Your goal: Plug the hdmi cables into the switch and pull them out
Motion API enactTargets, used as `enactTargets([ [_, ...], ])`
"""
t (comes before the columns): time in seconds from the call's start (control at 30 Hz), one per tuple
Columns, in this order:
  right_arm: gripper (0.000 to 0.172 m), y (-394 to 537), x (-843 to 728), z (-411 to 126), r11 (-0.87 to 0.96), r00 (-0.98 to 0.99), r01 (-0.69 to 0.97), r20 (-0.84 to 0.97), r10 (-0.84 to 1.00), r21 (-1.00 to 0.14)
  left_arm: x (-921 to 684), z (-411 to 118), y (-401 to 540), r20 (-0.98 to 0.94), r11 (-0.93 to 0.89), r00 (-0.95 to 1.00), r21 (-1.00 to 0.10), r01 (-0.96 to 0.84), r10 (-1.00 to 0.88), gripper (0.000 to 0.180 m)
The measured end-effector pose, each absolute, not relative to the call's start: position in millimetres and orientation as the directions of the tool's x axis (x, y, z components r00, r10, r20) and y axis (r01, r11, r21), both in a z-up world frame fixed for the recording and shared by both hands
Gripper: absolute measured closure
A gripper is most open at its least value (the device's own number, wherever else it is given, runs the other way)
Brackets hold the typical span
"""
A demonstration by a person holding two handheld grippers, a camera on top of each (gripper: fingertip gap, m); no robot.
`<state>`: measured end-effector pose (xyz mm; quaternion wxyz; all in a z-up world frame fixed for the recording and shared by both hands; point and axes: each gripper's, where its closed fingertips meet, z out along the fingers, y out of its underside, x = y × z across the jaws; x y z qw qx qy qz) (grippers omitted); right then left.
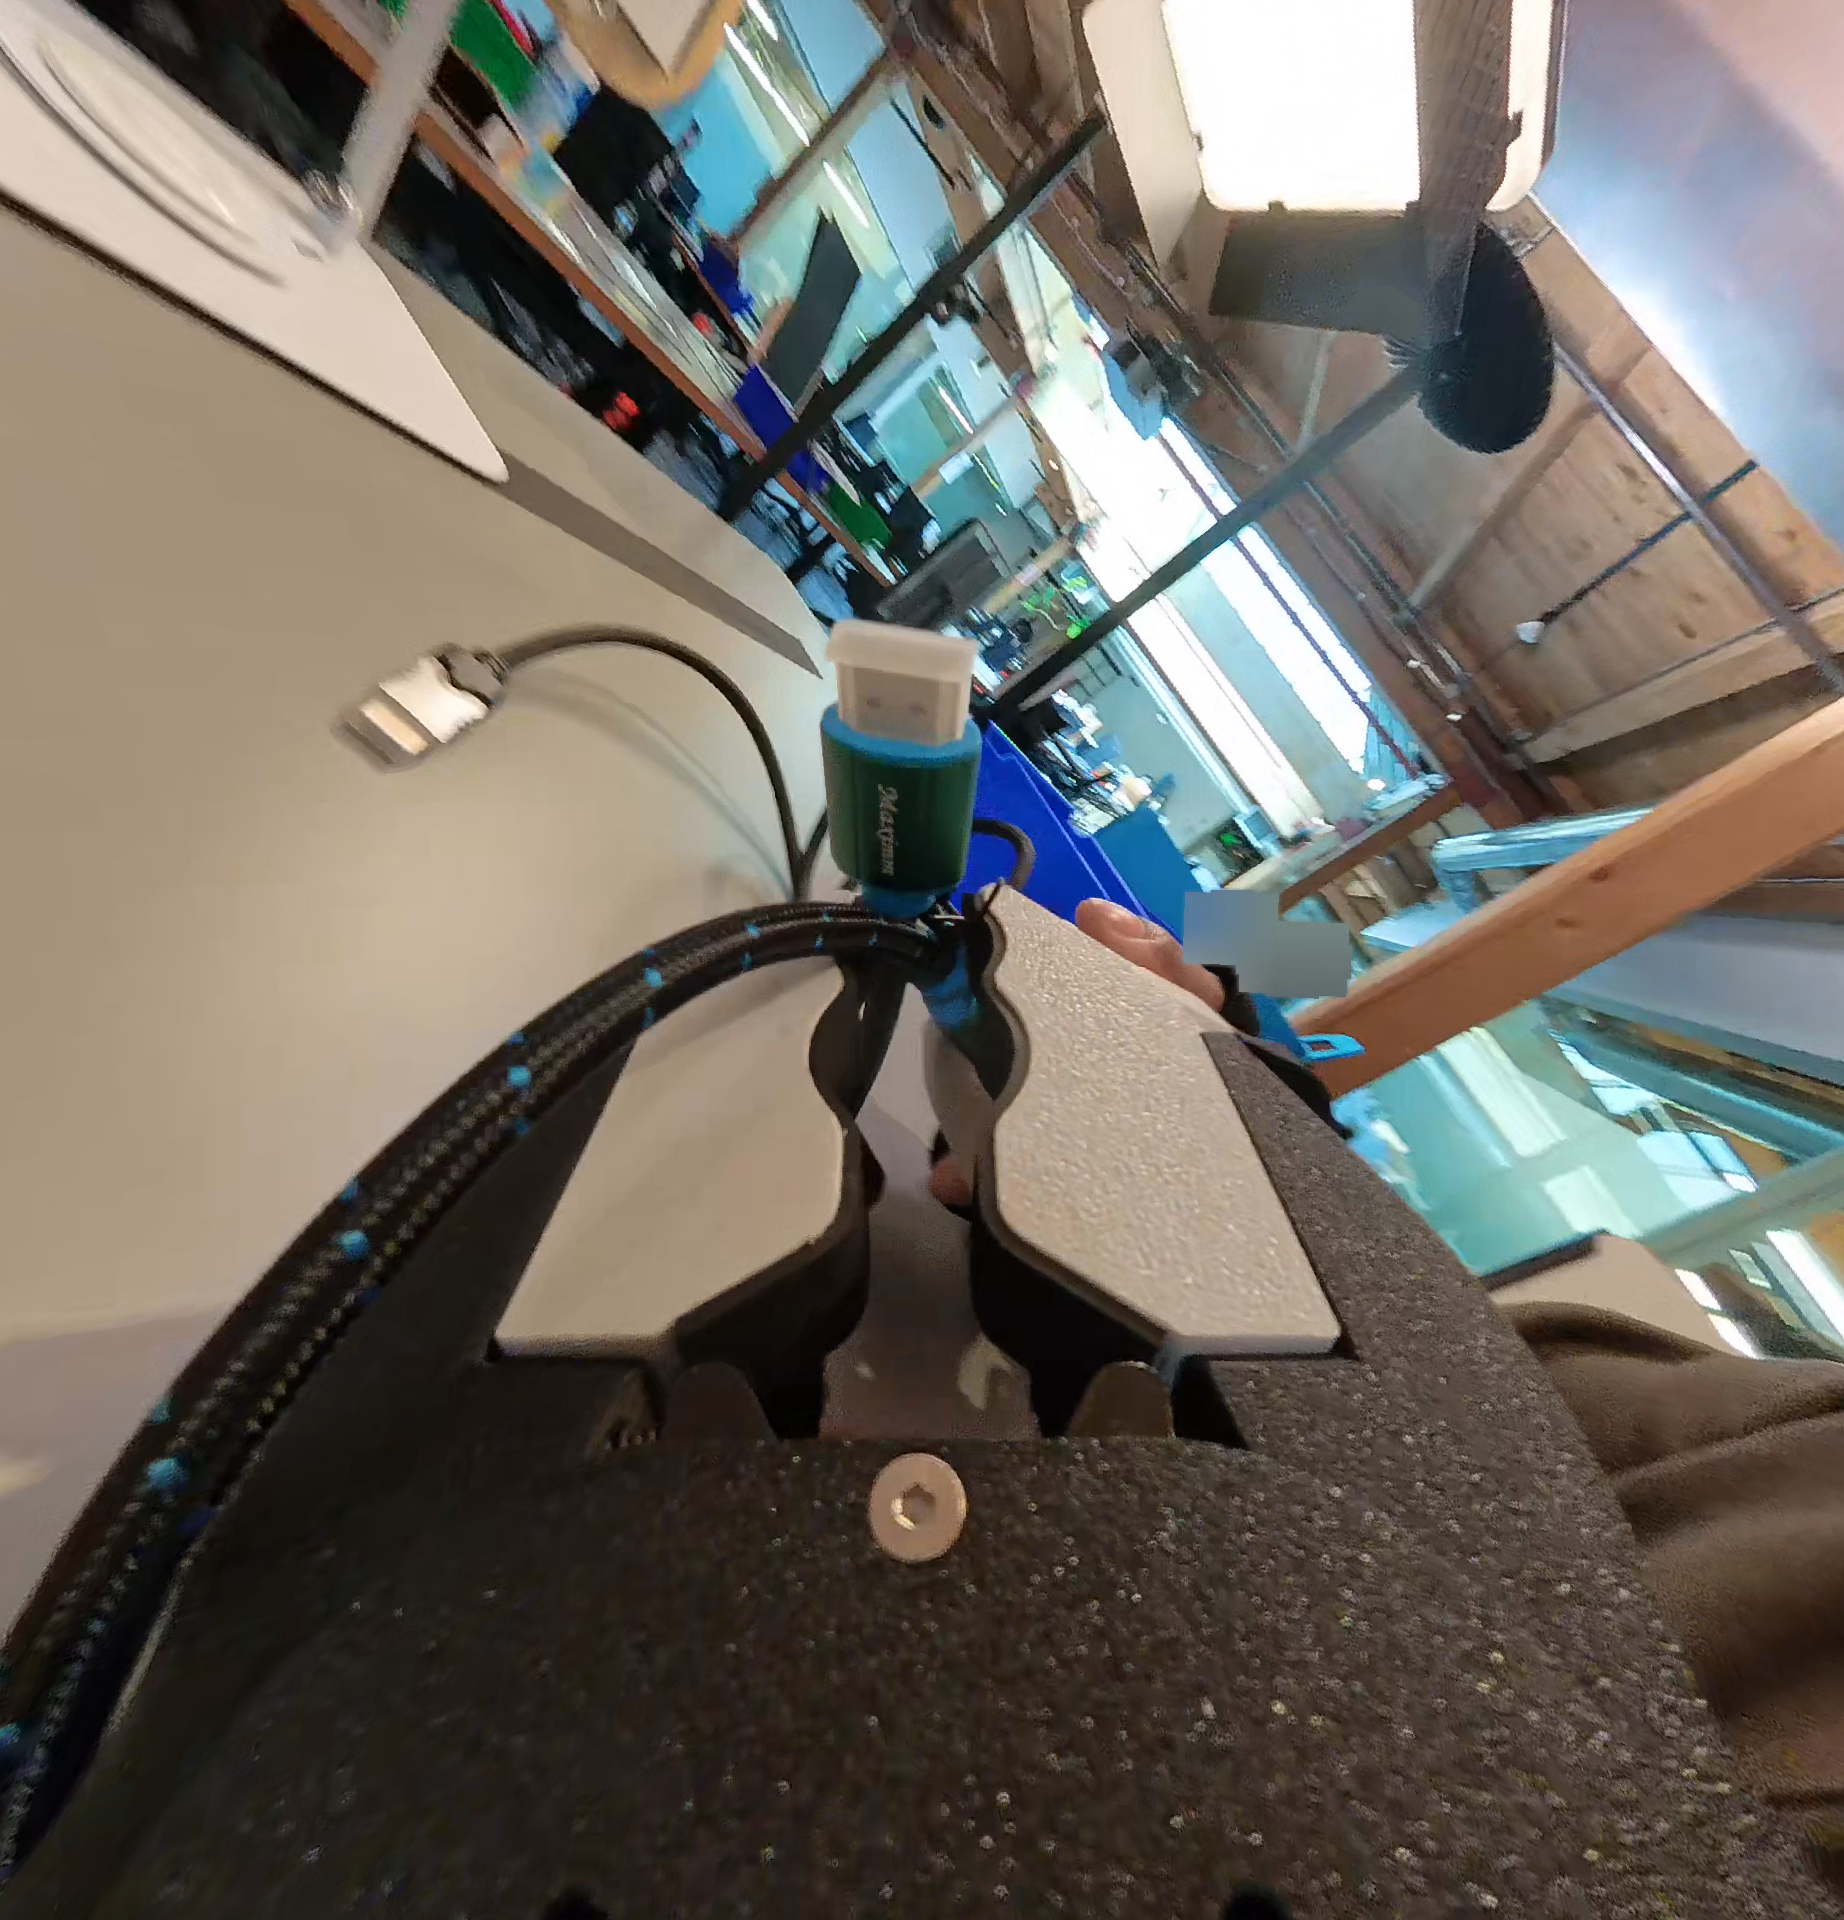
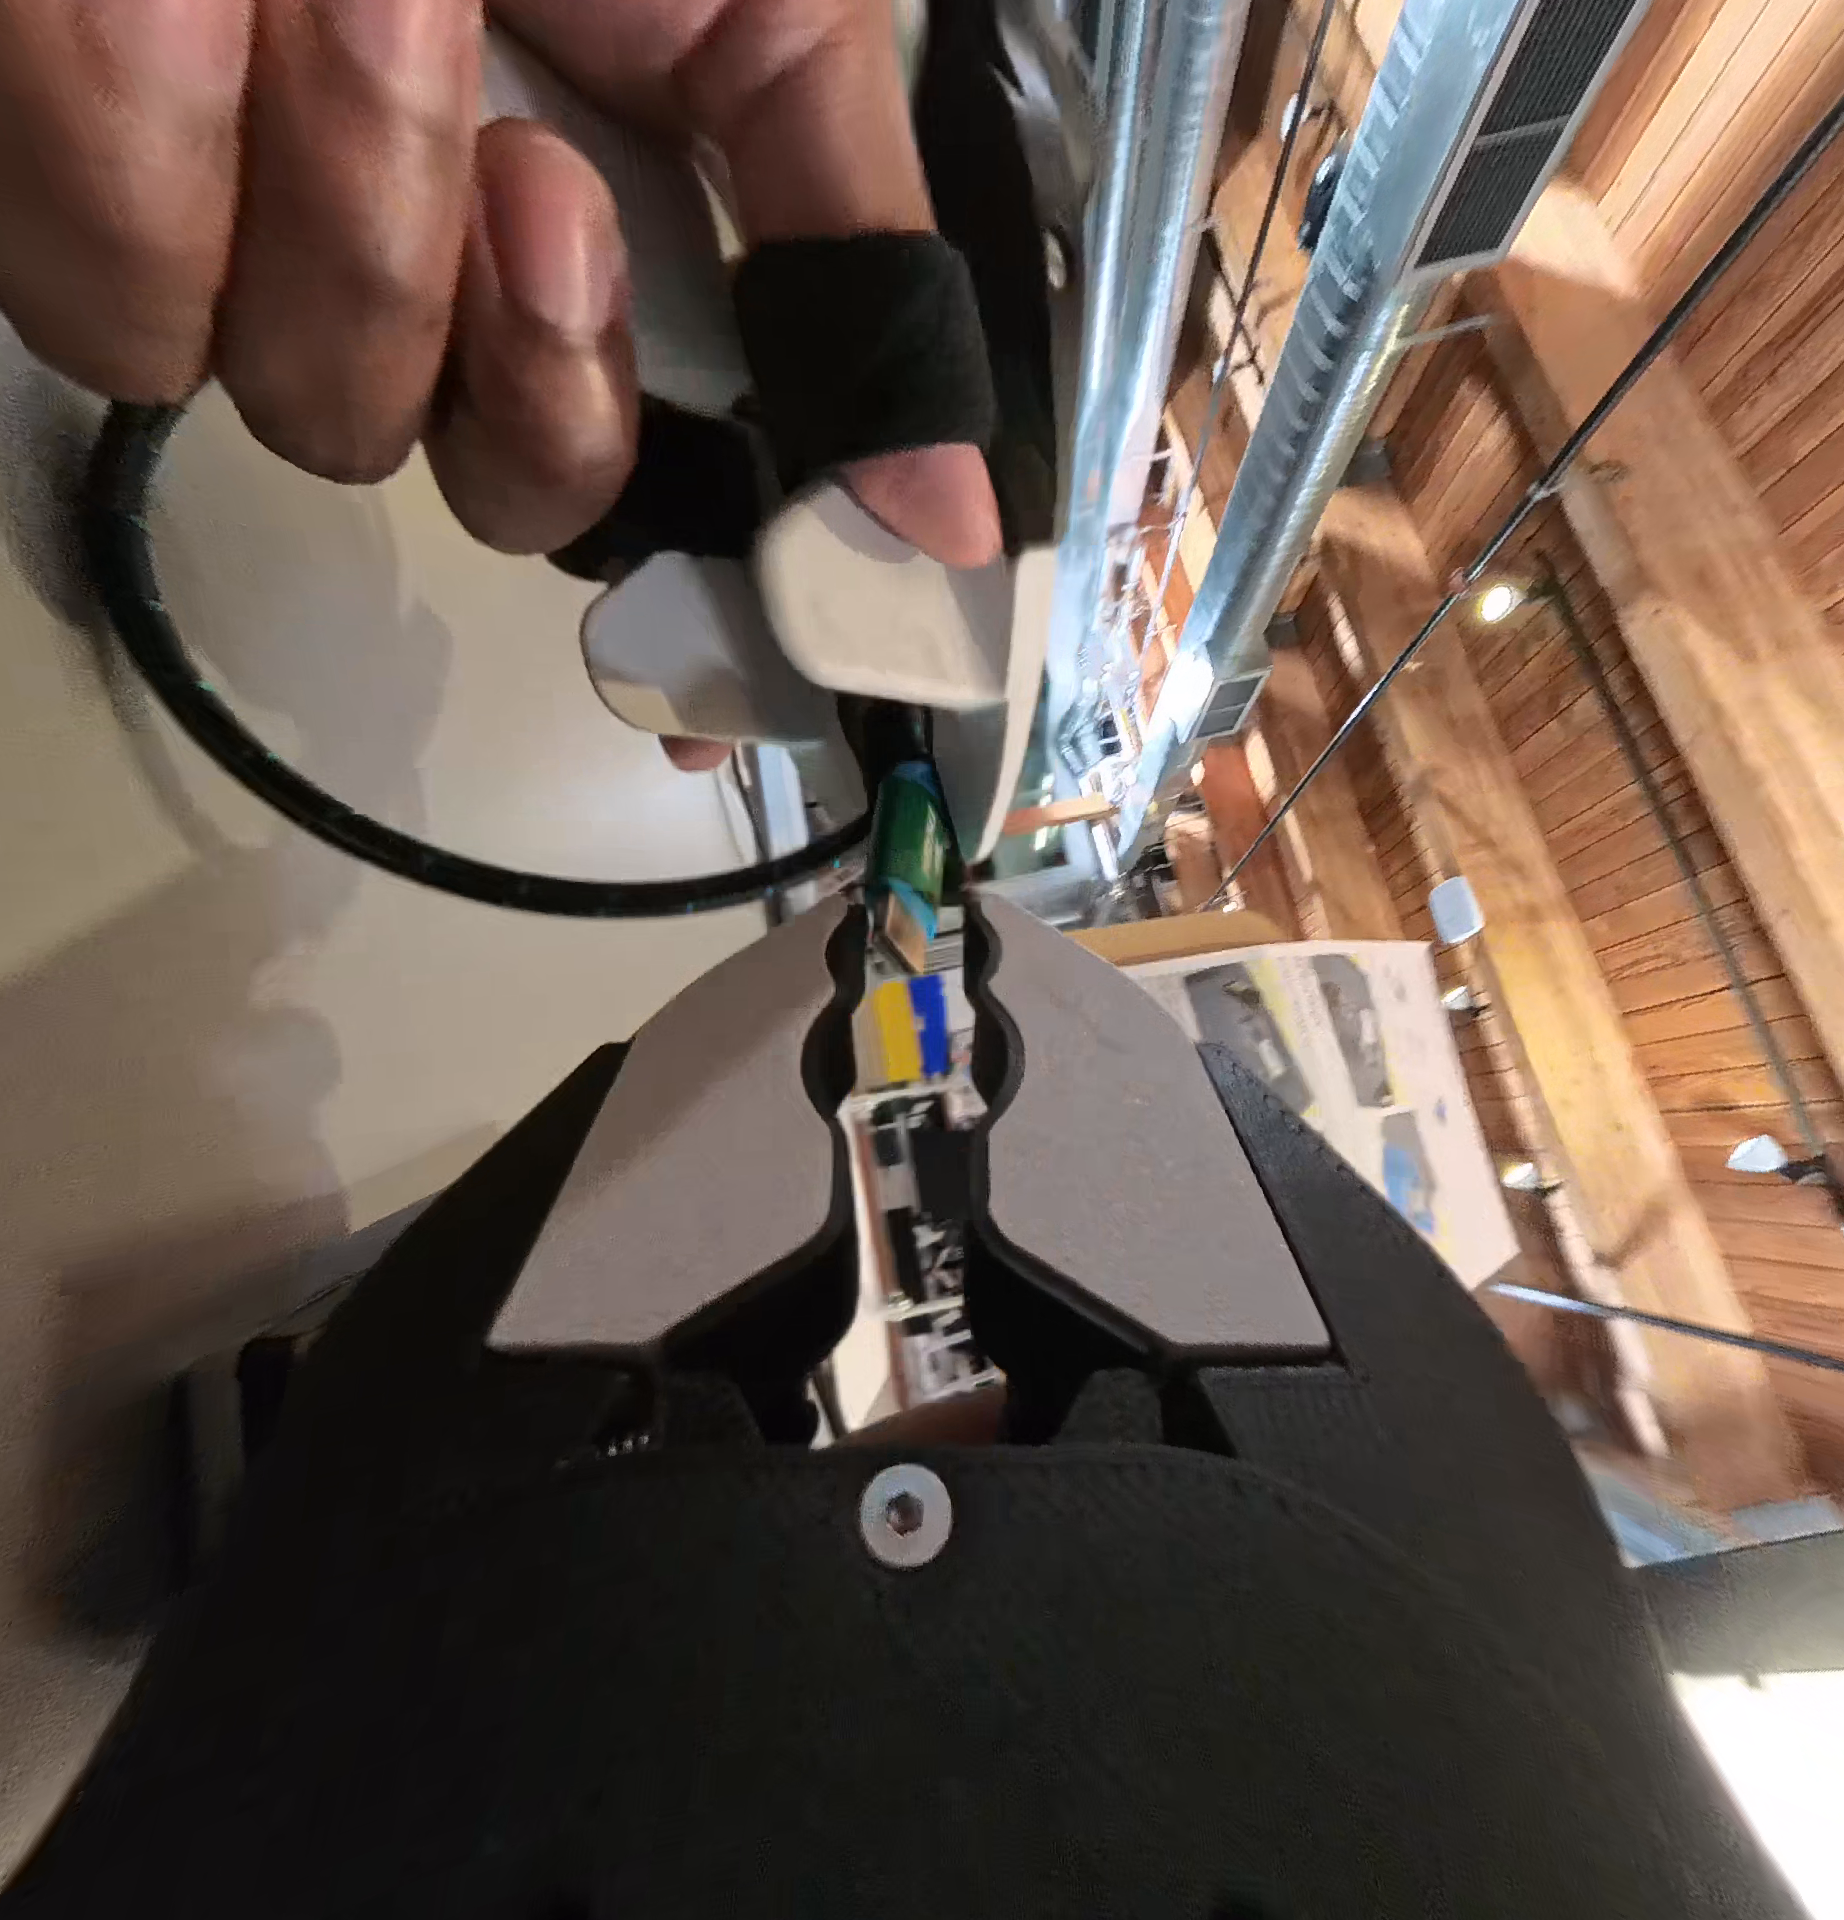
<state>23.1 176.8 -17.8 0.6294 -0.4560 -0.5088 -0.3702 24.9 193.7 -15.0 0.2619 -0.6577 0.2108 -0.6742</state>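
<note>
The left gripper clamps a braided cable just behind its green plug. The right gripper stands narrowly apart at the plug's metal tip; contact cannot be told. Keep both aligned. Only the left view shows the plug's white cap; only the right shows the hand.

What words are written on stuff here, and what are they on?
green plug: one slanted light word along its side; readable, but I don't copy writing out.
poster: print too blurred to read.
Nothing else shows writing.
</note>
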Motion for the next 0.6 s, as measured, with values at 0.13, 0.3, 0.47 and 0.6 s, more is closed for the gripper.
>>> enactTargets([
  [0.13,0.152,180,33,-27,0.175,0.383,0.893,0.904,0.191,-0.415,13,1,207,0.703,-0.688,0.019,-0.7,0.189,-0.711,0.163],
  [0.3,0.142,174,23,-30,0.078,0.573,0.773,0.746,0.34,-0.629,13,7,202,0.583,-0.559,0.077,-0.803,0.206,-0.809,0.164],
  [0.47,0.129,176,22,-20,0.007,0.654,0.712,0.667,0.357,-0.702,21,7,182,0.36,-0.344,0.135,-0.93,0.128,-0.923,0.164],
  [0.6,0.148,177,22,-19,0.024,0.626,0.744,0.708,0.327,-0.668,28,5,166,0.238,-0.23,0.136,-0.971,0.073,-0.962,0.163],
])
